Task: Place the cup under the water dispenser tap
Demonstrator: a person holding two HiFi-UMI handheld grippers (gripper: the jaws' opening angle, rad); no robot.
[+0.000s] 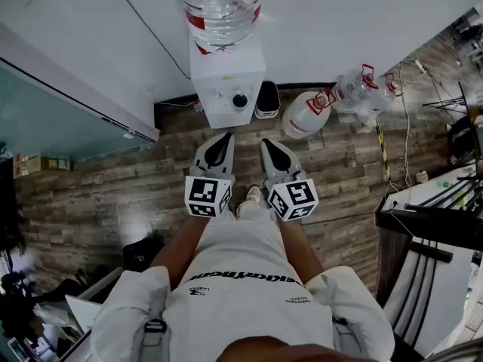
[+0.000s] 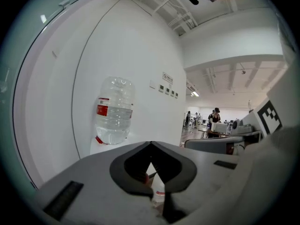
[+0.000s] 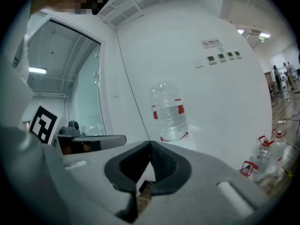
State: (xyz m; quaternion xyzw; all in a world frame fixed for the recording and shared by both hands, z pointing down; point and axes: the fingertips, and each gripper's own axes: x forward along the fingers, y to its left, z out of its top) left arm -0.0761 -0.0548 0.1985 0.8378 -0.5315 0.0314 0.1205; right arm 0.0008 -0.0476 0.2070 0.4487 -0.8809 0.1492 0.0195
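Head view looks down on a person standing on the wooden floor (image 1: 113, 179), facing the white water dispenser (image 1: 226, 81) that stands against the wall (image 1: 339, 21). An upturned clear bottle (image 1: 221, 6) with a red label sits on top of the dispenser. The left hand-held gripper (image 1: 226, 136) and the right hand-held gripper (image 1: 266, 142) are held side by side, close together, both pointing at the dispenser and just short of its front. In the gripper views each one's jaws meet at the tips, with nothing held between them. Two spare bottles (image 1: 306, 114) lie on the floor to the dispenser's right.
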